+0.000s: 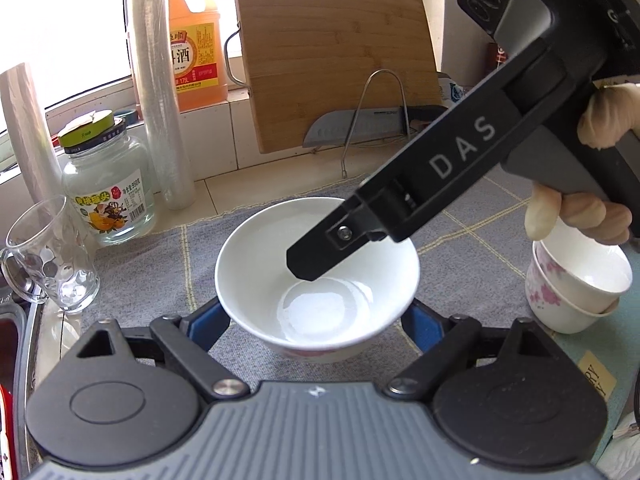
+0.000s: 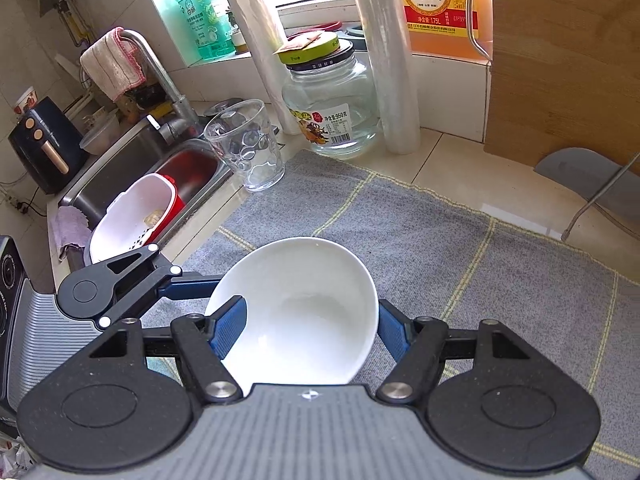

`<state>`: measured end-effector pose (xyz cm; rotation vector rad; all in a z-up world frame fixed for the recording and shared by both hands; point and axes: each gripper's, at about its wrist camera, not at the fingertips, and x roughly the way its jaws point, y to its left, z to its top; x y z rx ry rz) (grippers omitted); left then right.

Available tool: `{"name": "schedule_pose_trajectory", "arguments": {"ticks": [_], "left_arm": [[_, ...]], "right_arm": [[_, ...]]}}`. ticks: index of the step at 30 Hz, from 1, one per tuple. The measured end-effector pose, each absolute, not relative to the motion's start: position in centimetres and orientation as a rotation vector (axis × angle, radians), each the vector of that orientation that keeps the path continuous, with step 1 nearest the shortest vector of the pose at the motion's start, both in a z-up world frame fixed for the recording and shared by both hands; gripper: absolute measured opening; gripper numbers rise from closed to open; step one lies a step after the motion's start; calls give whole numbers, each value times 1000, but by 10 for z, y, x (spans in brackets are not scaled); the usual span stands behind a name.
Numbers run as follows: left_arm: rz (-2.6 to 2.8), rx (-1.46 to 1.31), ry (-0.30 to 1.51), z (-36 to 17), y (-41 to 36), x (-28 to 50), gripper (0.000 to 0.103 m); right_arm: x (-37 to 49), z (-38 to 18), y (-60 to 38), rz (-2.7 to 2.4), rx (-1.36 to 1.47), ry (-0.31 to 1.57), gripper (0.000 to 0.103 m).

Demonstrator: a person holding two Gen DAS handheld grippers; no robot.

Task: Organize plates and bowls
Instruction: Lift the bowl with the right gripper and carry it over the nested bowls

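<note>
Right wrist view: a plain white bowl point(image 2: 296, 312), glossy and empty inside, sits tilted between both grippers above the grey checked mat point(image 2: 460, 248), its mouth facing up and away from the camera. The right gripper point(image 2: 310, 330) is clamped on it, one blue pad inside the rim, the other outside. The left gripper point(image 1: 316, 316) brackets the bowl's outer wall on both sides. Only the left wrist view shows a pink pattern near the base and two stacked floral cups point(image 1: 576, 284) beside a gloved hand point(image 1: 592, 216); only the right shows the sink point(image 2: 132, 176).
</note>
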<state>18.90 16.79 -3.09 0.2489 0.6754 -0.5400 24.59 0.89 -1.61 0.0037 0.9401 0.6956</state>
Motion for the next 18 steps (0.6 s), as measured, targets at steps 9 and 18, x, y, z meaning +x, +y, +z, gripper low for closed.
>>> {"name": "schedule_pose_trajectory", "arguments": {"ticks": [9, 18], "left_arm": [[-583, 274, 672, -17, 151, 160, 92], [-628, 289, 668, -10, 134, 138, 92]], "right_arm": [[216, -7, -11, 689, 16, 923, 75], [181, 5, -37, 668, 27, 891, 75]]}}
